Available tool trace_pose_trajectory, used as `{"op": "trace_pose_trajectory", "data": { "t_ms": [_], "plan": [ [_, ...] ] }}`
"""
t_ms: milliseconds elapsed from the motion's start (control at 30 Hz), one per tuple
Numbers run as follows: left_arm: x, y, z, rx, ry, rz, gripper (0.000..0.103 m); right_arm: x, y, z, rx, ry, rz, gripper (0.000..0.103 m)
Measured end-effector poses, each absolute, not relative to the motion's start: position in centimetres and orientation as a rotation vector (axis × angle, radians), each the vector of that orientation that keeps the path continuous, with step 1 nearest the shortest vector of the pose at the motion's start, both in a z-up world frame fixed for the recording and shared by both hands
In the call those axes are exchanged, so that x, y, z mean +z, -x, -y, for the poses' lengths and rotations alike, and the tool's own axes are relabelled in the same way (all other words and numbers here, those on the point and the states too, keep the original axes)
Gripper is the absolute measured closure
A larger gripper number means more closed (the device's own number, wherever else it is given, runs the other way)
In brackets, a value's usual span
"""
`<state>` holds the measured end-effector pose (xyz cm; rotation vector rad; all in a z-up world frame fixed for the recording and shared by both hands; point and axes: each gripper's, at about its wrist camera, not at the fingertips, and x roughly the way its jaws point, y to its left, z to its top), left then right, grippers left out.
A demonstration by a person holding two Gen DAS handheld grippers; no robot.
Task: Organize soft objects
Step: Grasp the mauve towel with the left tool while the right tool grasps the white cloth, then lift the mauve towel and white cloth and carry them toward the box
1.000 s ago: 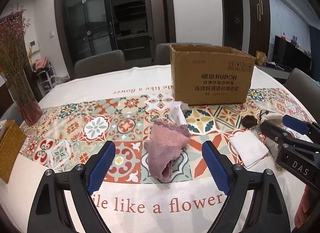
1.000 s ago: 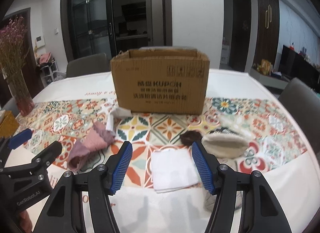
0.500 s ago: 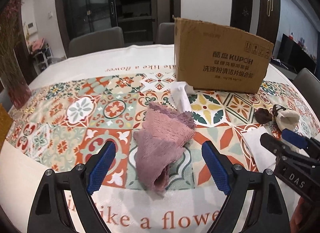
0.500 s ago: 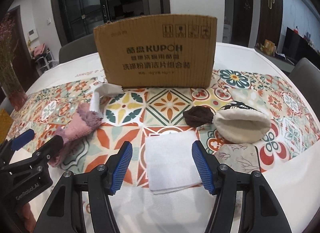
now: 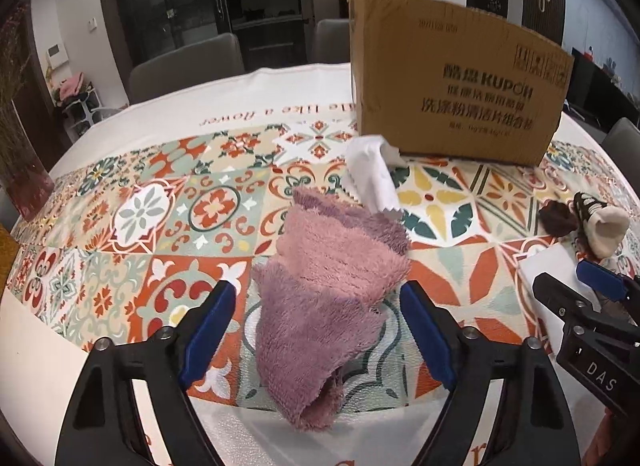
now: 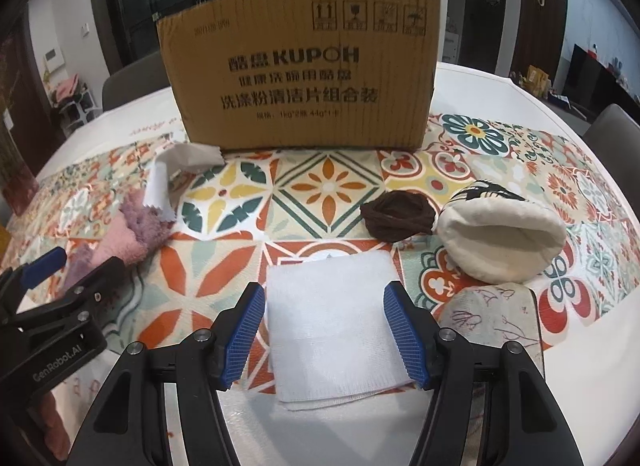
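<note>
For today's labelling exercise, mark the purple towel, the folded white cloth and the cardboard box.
purple towel [image 5: 328,298], left wrist view, fluffy middle.
folded white cloth [image 6: 336,322], right wrist view, centre of top.
cardboard box [image 6: 300,77], right wrist view, printed front.

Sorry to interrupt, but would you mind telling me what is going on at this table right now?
A person with a gripper in each hand is tidying soft items beside a cardboard box. The left gripper is open around a crumpled pink towel, not yet gripping it. The right gripper is open on either side of a folded white cloth. Nothing has been lifted so far.
</note>
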<state>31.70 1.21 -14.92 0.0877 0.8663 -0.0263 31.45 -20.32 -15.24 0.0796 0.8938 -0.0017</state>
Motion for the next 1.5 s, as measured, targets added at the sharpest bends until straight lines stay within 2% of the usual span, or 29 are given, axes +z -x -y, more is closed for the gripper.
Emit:
{"op": "trace_pose_trajectory", "data": {
  "t_ms": [167,267,333,467,533,567,700,733,800,900,1167,1500],
  "plan": [
    [-15.6,-32.1,-1.0,-0.033,-0.088,-0.888,0.026,-16.1,-31.9,20.0,-0.010,-0.041,-0.920,0.038],
    [-15.9,-32.4,-1.0,-0.037,-0.082,-0.903,0.034,-16.2,-31.9,19.7,-0.012,-0.016,-0.917,0.036],
    [-16.1,-32.5,-0.9,-0.048,-0.078,-0.915,0.045,-16.3,-31.8,19.5,-0.011,-0.004,-0.910,0.036],
    [-16.1,-32.4,-0.9,-0.064,-0.068,-0.916,0.057,-16.3,-31.8,19.5,-0.008,0.000,-0.908,0.037],
    [-16.0,-32.3,-0.7,-0.067,-0.078,-0.913,0.071,-16.2,-31.8,19.5,-0.004,0.001,-0.909,0.038],
    [-15.9,-32.3,-0.7,-0.072,-0.081,-0.915,0.074,-16.2,-31.8,19.5,-0.001,0.001,-0.908,0.041],
    [-15.8,-32.0,-0.8,-0.086,-0.065,-0.921,0.084,-16.0,-31.4,18.8,0.032,0.024,-0.897,0.068],
    [-15.7,-31.9,-0.8,-0.090,-0.060,-0.921,0.085,-16.0,-31.4,18.6,0.040,0.031,-0.895,0.071],
    [-15.4,-31.7,-0.9,-0.102,-0.050,-0.921,0.086,-15.9,-31.2,18.2,0.055,0.043,-0.893,0.087],
    [-14.9,-31.1,-0.9,-0.113,-0.039,-0.914,0.087,-15.8,-31.1,18.2,0.067,0.033,-0.900,0.090],
    [-12.4,-29.5,-0.5,-0.119,-0.051,-0.864,0.088,-15.0,-30.8,19.0,0.106,-0.044,-0.923,0.091],
    [-9.3,-27.9,-0.6,-0.137,-0.016,-0.844,0.088,-11.5,-28.9,18.9,0.138,-0.050,-0.848,0.091]
  ]
}}
